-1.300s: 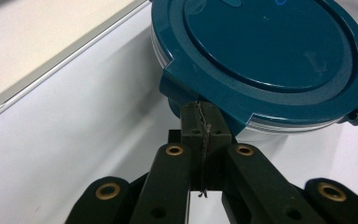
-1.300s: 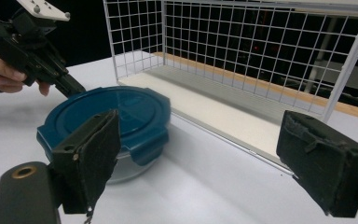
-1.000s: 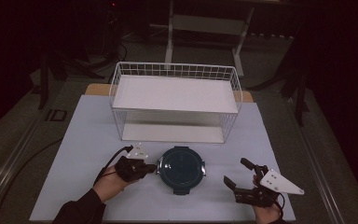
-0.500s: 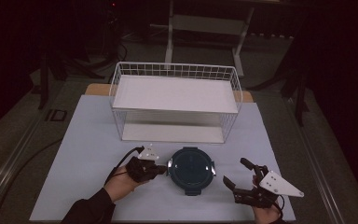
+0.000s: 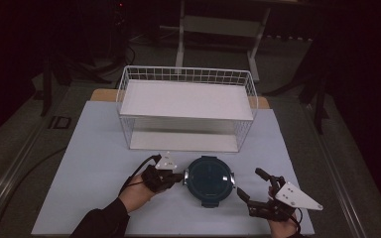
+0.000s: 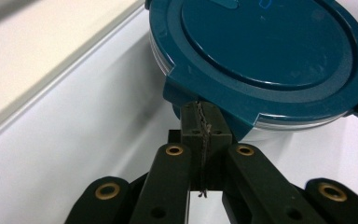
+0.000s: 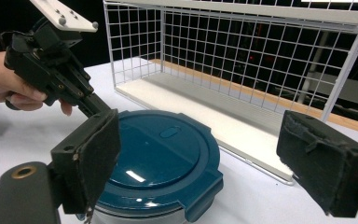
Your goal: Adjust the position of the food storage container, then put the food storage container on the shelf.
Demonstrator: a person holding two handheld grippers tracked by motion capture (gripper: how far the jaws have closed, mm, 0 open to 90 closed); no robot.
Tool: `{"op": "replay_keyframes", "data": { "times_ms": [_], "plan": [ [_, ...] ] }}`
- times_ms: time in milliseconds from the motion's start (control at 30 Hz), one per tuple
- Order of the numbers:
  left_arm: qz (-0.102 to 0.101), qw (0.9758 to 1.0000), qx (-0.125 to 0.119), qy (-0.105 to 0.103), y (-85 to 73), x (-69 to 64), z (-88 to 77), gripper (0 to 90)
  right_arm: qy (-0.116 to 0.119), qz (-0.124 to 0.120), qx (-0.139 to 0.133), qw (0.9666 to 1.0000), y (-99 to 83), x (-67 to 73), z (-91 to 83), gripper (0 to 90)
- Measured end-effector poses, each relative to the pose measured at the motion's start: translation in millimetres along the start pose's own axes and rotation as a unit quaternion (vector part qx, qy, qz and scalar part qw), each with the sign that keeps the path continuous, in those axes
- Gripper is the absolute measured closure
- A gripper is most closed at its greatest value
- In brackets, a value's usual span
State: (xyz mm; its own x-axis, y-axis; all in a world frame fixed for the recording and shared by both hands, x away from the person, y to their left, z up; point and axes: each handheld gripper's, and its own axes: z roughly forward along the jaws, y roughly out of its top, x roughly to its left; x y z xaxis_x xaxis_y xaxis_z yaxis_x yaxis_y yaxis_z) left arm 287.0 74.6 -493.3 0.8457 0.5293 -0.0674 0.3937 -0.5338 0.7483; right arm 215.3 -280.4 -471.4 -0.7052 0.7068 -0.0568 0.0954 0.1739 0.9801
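Note:
A round dark-teal lidded container (image 5: 208, 179) sits on the pale table near the front, between the two grippers. My left gripper (image 5: 180, 176) is shut, and its closed tips (image 6: 200, 109) touch the clip tab on the container's (image 6: 265, 56) left rim, with nothing seen between the jaws. My right gripper (image 5: 250, 183) stands open just right of the container, its two padded fingers wide apart. In the right gripper view the container (image 7: 163, 154) lies ahead between the pads (image 7: 91, 158), with the left gripper (image 7: 100, 107) at its far side.
A white wire basket (image 5: 186, 74) with a white floor stands behind the container, in the middle of the table (image 5: 94, 148). Its mesh wall (image 7: 242, 46) rises close behind the container. Dark floor and stand legs lie beyond the table.
My left gripper has moved right with its closed tips against the container, and the container has slid right with it, closer to the right gripper. The right gripper has stayed put.

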Motion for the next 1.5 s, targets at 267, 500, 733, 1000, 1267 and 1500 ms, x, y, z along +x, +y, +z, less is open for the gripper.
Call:
{"op": "replay_keyframes", "data": {
  "times_ms": [267,500,733,1000,1267,1500],
  "plan": [
    [-0.063,0.9949,-0.063,-0.047,0.1,10.9,-25.7,25.4,-0.002,-0.009,0.004,0.9999,0.5,1.2,0.3,13.5],
    [-0.058,0.9861,-0.142,-0.065,6.5,3.8,-47.1,1.2,-0.010,-0.025,-0.006,0.9996,7.5,3.5,-1.9,13.7],
    [-0.075,0.9864,-0.129,-0.069,12.8,4.6,-41.8,1.4,0.005,-0.024,0.003,0.9997,13.3,6.3,2.4,15.6],
    [-0.164,0.9815,-0.059,-0.080,10.1,19.7,-9.5,2.1,-0.003,0.029,0.036,0.9989,24.0,-3.4,4.6,14.4],
    [-0.264,0.9567,0.016,-0.121,6.1,27.8,16.3,4.6,-0.018,0.029,0.059,0.9977,20.2,-3.4,9.3,11.2],
    [-0.321,0.9367,0.036,-0.136,5.7,34.1,20.9,21.1,-0.006,0.022,0.072,0.9971,17.9,4.4,15.1,10.7]
  ]
}}
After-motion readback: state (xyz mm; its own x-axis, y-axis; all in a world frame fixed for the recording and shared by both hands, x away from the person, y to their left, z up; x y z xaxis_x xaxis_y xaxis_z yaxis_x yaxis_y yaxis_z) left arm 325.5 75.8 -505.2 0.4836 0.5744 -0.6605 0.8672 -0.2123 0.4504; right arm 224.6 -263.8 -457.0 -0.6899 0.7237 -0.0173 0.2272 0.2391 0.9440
